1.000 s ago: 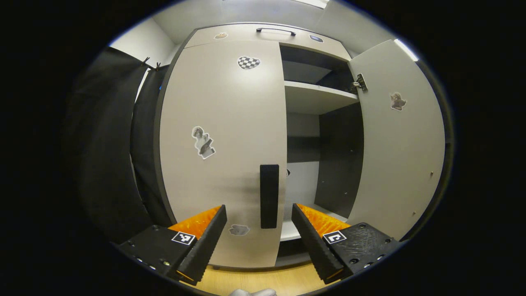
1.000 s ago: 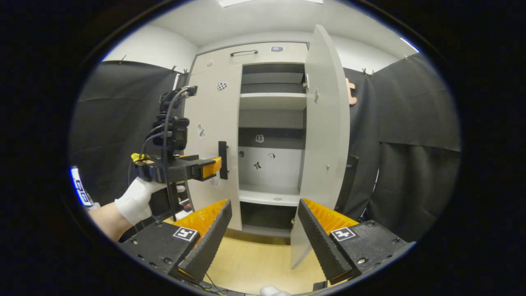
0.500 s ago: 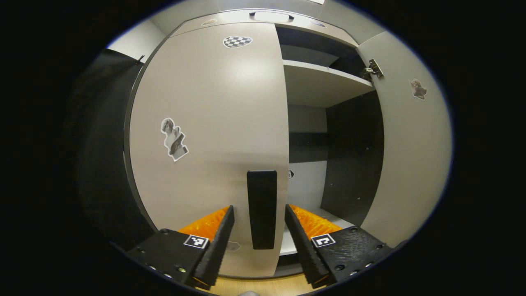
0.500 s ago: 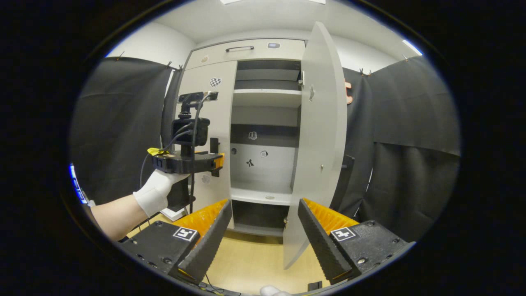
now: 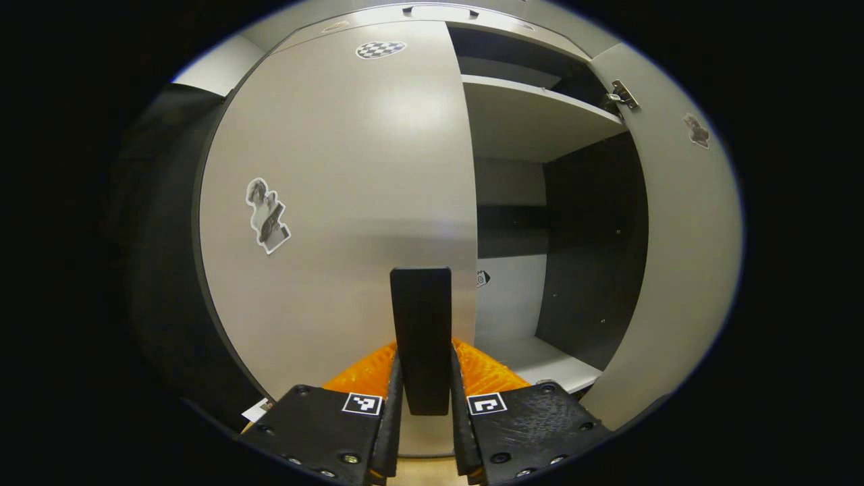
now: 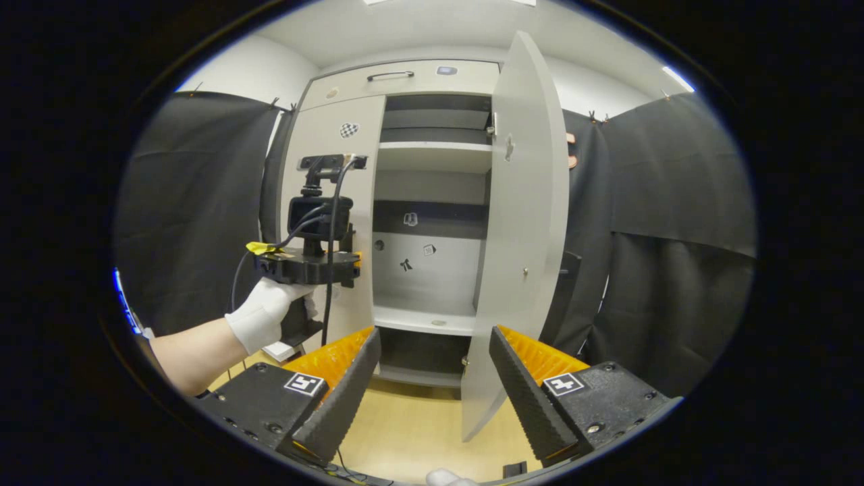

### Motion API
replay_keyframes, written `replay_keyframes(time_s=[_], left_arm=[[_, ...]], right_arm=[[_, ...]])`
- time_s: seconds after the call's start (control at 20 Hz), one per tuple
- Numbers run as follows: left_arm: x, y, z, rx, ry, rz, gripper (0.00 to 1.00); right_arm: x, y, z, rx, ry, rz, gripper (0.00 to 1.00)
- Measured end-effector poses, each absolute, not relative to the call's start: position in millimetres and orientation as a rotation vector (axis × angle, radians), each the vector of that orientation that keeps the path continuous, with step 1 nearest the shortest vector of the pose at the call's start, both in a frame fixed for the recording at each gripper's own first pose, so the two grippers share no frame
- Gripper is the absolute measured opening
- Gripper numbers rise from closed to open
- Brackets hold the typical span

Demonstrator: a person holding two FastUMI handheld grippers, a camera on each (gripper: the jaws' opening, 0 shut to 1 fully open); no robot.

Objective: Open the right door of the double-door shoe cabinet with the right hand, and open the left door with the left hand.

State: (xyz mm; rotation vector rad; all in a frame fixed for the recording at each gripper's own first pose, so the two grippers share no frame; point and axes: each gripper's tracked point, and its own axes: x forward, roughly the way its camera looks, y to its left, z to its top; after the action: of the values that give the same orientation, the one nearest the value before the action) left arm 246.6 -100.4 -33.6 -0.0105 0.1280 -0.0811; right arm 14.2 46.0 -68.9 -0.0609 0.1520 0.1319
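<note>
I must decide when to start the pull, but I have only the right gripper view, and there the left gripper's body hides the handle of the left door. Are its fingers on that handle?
Observer: Yes. In the left gripper view the left gripper has both fingers pressed on the black handle, one on each side.
Operator: Thank you. Which part of the handle do they hold?
Observer: The lower part. The upper part of the handle stands free above the fingers, against the left door.
</note>
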Motion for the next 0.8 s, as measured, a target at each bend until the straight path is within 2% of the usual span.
replay_keyframes(time_s=[0.25,0.7,0.75,0.8], left_arm=[[233.6,-98.4,-30.4,-0.016,0.108,-0.104,0.16],[188.8,-78.1,-34.1,-0.027,0.11,-0.121,0.16],[179.0,-77.2,-31.4,-0.031,0.108,-0.124,0.1],[177.2,-74.3,-33.7,-0.036,0.109,-0.127,0.1]], right_arm=[[10.3,45.7,-67.1,-0.064,0.145,0.143,1.0],[-1.5,50.5,-65.1,-0.061,0.133,0.201,1.0],[-3.6,50.7,-64.7,-0.058,0.131,0.206,1.0],[-3.9,50.5,-64.1,-0.055,0.129,0.209,1.0]])
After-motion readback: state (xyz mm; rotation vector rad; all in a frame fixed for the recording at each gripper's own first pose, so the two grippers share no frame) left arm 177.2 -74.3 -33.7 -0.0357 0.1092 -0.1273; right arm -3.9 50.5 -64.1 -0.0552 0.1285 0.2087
